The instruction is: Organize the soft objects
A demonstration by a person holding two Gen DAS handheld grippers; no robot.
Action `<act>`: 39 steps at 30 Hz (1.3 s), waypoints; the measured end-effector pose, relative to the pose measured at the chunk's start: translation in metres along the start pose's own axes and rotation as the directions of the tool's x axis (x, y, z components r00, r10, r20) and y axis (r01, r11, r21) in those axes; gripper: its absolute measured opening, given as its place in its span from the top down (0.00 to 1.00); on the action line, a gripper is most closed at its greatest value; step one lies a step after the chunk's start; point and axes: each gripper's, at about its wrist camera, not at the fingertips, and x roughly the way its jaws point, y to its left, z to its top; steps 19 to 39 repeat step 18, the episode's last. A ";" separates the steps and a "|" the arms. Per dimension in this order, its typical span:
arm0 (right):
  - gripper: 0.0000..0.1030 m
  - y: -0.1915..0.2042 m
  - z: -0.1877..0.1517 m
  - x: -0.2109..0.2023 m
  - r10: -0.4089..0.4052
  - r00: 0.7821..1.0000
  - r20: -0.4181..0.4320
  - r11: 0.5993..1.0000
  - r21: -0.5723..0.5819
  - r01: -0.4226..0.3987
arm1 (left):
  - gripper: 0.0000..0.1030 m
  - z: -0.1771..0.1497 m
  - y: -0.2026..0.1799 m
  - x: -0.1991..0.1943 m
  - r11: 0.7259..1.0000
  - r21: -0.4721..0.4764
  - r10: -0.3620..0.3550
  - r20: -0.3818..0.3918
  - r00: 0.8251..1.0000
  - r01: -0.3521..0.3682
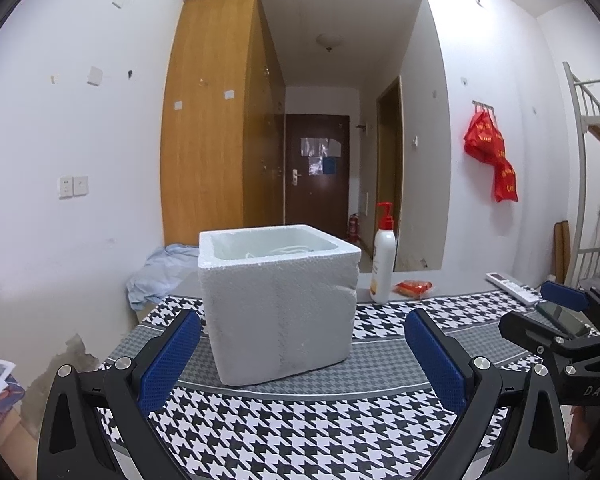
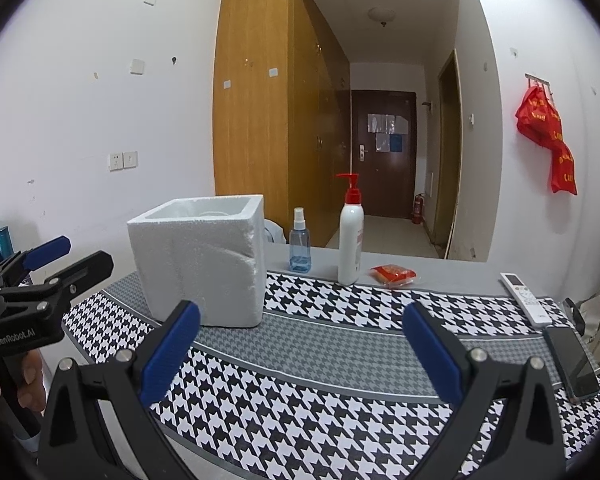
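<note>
A white foam box stands open-topped on the houndstooth tablecloth; something white lies inside it, mostly hidden. A crumpled light blue cloth lies behind the box on its left. My left gripper is open and holds nothing, its blue pads either side of the box and short of it. My right gripper is also open with nothing in it, over the cloth to the right of the box. Each gripper shows in the other's view: the right one, the left one.
A white pump bottle, a blue spray bottle and a red packet stand along the table's far side. A remote and a phone lie at the right edge. A hand holds the left gripper.
</note>
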 end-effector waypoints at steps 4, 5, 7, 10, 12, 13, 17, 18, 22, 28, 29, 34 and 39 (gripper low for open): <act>0.01 -0.001 0.000 0.003 -0.005 1.000 -0.008 1.000 0.003 0.005 | 0.01 -0.001 0.001 0.003 1.000 -0.004 0.004 -0.004 1.000 -0.004; 0.01 -0.001 0.000 0.003 -0.007 1.000 -0.009 1.000 0.003 0.007 | 0.01 -0.001 0.001 0.003 1.000 -0.005 0.006 -0.005 1.000 -0.006; 0.01 0.000 -0.001 0.004 -0.005 1.000 -0.012 1.000 0.001 0.005 | 0.01 -0.002 0.002 0.005 1.000 -0.007 0.008 -0.011 1.000 -0.008; 0.01 0.000 -0.001 0.003 -0.004 1.000 -0.010 1.000 -0.001 0.004 | 0.01 -0.003 0.002 0.005 1.000 -0.011 0.009 -0.011 1.000 -0.009; 0.01 0.000 -0.001 0.003 -0.004 1.000 -0.008 1.000 0.000 0.004 | 0.01 -0.003 0.001 0.004 1.000 -0.010 0.006 -0.010 1.000 -0.006; 0.01 0.000 -0.001 0.004 -0.004 1.000 -0.010 1.000 -0.001 0.004 | 0.01 -0.004 0.001 0.003 1.000 -0.011 0.005 -0.004 1.000 -0.005; 0.01 0.002 -0.001 0.003 -0.011 1.000 -0.016 1.000 -0.003 0.011 | 0.01 -0.005 0.001 0.003 1.000 -0.013 0.002 -0.004 1.000 -0.002; 0.01 0.002 -0.001 0.002 -0.013 1.000 -0.018 1.000 -0.003 0.013 | 0.01 -0.005 0.002 0.002 1.000 -0.023 0.007 -0.002 1.000 -0.007; 0.01 0.002 -0.001 0.002 -0.013 1.000 -0.018 1.000 -0.003 0.013 | 0.01 -0.005 0.002 0.002 1.000 -0.023 0.007 -0.002 1.000 -0.007; 0.01 0.002 -0.001 0.002 -0.013 1.000 -0.018 1.000 -0.003 0.013 | 0.01 -0.005 0.002 0.002 1.000 -0.023 0.007 -0.002 1.000 -0.007; 0.01 0.002 -0.001 0.002 -0.013 1.000 -0.018 1.000 -0.003 0.013 | 0.01 -0.005 0.002 0.002 1.000 -0.023 0.007 -0.002 1.000 -0.007; 0.01 0.002 -0.001 0.002 -0.013 1.000 -0.018 1.000 -0.003 0.013 | 0.01 -0.005 0.002 0.002 1.000 -0.023 0.007 -0.002 1.000 -0.007; 0.01 0.002 -0.001 0.002 -0.013 1.000 -0.018 1.000 -0.003 0.013 | 0.01 -0.005 0.002 0.002 1.000 -0.023 0.007 -0.002 1.000 -0.007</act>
